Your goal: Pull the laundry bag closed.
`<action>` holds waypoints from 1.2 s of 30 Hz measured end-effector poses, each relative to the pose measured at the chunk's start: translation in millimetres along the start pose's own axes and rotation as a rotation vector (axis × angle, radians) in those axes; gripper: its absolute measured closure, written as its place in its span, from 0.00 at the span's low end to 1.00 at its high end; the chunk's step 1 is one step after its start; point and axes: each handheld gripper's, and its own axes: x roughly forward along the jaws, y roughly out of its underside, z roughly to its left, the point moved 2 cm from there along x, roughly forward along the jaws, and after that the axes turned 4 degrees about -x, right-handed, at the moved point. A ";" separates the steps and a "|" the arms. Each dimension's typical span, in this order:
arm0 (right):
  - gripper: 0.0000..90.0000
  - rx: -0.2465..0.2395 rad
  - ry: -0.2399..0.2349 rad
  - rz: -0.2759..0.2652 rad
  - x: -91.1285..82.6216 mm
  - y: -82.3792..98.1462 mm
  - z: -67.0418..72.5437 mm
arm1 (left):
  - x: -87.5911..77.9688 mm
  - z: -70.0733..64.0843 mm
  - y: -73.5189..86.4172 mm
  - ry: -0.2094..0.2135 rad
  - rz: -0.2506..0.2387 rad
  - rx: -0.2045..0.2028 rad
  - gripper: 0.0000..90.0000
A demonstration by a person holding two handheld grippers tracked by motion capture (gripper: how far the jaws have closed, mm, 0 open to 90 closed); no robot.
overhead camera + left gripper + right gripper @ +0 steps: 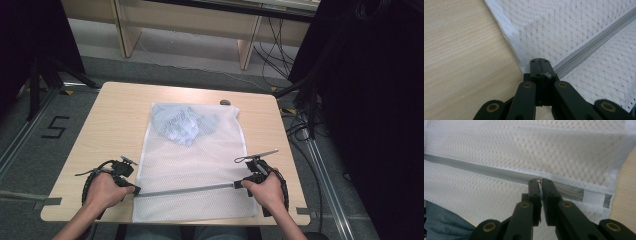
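High view: white mesh laundry bag (192, 165) lies flat on the counter (110, 125), long axis running away from the person, a bluish garment (182, 125) bunched inside at the end far from both tools. Grey zipper (185, 190) crosses the bag's near end, long axis spanning straight from the left tool (134, 190) to the right tool (239, 184); each hand sits at one end of it, which looks like an anchor-and-pull arrangement: one end pinned so the tape stays taut while the other end is worked. Left gripper view: left tool (539, 61) jaws pressed fully together on the bag's corner, right where the zipper tape (596, 42) ends; the tape runs diagonally up and away from the tips, bare counter (461, 55) just beside them on the other side. Judged to be the holding end. Right gripper view: right tool (539, 181) jaws nearly closed, a thin slit between them, with a small pale piece pinched at the tips directly on the zipper line (486, 171), probably the slider pull, though too small to confirm. Zipper teeth behind the tips appear closed; the white end tab (594, 197) lies just beyond the tips toward the bag's edge. Whether the run is finishing a closure or starting an opening cannot be told.
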 end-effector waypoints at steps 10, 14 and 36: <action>0.97 0.078 -0.006 0.035 -7.1 1.8 -2.9 | 0.0 -0.2 -0.1 0.000 0.002 0.000 1.00; 0.97 0.068 0.006 0.029 -8.6 1.8 -7.8 | 0.0 0.0 -0.1 0.000 0.001 0.001 1.00; 0.97 0.113 0.015 -0.001 -17.5 5.4 -36.1 | 0.0 0.1 -0.1 0.001 0.001 0.001 1.00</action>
